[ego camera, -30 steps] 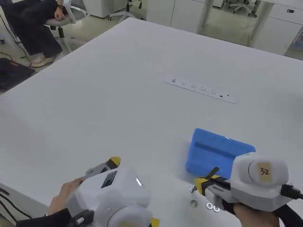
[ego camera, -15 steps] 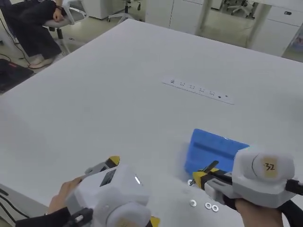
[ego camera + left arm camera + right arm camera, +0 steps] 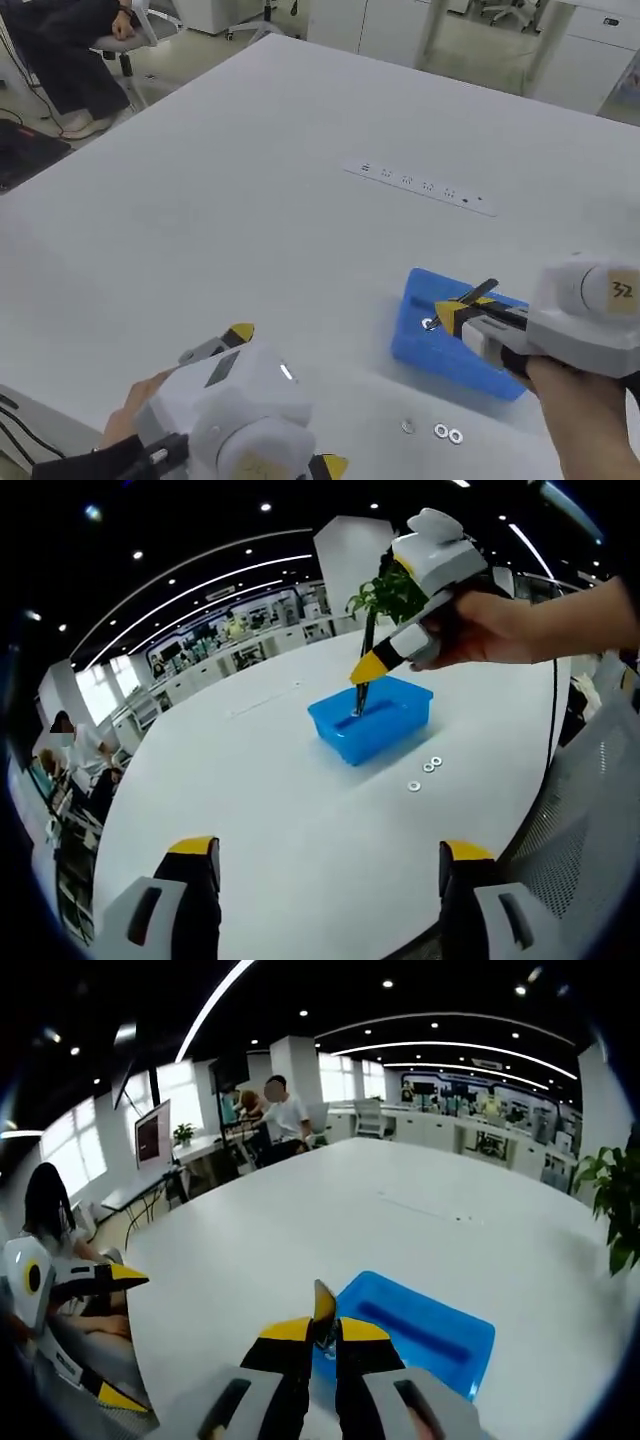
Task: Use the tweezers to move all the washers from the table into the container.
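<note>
White and wide, the surface [image 3: 250, 180] is crossed at its far side by a flat power strip [image 3: 422, 187], and a blue container [image 3: 440, 350] is set near the front edge. Three washers [image 3: 441, 432] are seen lying on the surface just in front of the container. In the head view a single washer [image 3: 430, 324] is made out at the tip of the tweezers [image 3: 478, 294], above the container's inside. The left gripper view adds that the tweezers [image 3: 361, 675] are pointed steeply down into the container [image 3: 385, 730], with a potted plant [image 3: 385, 592] behind. In the right gripper view, people at desks are shown beyond the surface.

The right hand-held gripper [image 3: 455, 316] is clenched on the tweezers, whose shaft is pinched between its closed jaws. The left hand-held gripper [image 3: 330, 852] is released, its jaws spread wide, and is held low near the front edge, well apart from the container.
</note>
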Available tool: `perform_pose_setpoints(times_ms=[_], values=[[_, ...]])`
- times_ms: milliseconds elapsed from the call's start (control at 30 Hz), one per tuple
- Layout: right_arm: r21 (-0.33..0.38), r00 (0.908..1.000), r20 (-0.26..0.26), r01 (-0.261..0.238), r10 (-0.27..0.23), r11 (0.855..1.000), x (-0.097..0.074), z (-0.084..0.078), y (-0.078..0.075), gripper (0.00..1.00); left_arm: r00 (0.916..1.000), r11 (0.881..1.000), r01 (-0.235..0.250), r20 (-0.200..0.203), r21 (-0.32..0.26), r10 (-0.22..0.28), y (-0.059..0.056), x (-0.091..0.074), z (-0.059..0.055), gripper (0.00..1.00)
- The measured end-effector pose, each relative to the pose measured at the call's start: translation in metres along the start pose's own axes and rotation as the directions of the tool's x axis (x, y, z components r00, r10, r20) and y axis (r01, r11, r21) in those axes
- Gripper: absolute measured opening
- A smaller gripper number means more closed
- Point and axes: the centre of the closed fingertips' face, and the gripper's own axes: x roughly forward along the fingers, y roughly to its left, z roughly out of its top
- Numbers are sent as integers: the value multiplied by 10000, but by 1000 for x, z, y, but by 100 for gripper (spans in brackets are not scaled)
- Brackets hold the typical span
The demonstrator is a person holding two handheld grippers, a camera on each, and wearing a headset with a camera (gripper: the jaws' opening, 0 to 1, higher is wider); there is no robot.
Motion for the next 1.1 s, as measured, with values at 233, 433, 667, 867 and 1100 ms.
perform_pose_setpoints(times_ms=[233, 433, 667, 867, 1100], values=[[114, 9965, -830, 62, -52, 9999, 19, -31, -6, 5, 10000, 10000, -15, -96, 51, 16, 0, 1, -2, 92], [28, 9930, -1181, 10, -7, 10000, 30, -42, -8, 5, 9999, 9999, -14, -171, 132, 16, -1, 1, -3, 91], [131, 9923, -1233, -53, 69, 9999, 33, -44, -9, 5, 9996, 9998, -36, -262, 173, 40, 0, 2, -4, 90], [563, 9917, -1272, -99, 170, 9984, 36, -44, -11, 5, 9995, 9997, -37, -305, 231, 44, -1, 2, -5, 90], [306, 9934, -1147, 98, -63, 9995, 27, -39, -13, 5, 9994, 9996, -80, -340, 275, 89, 0, 2, -6, 90]])
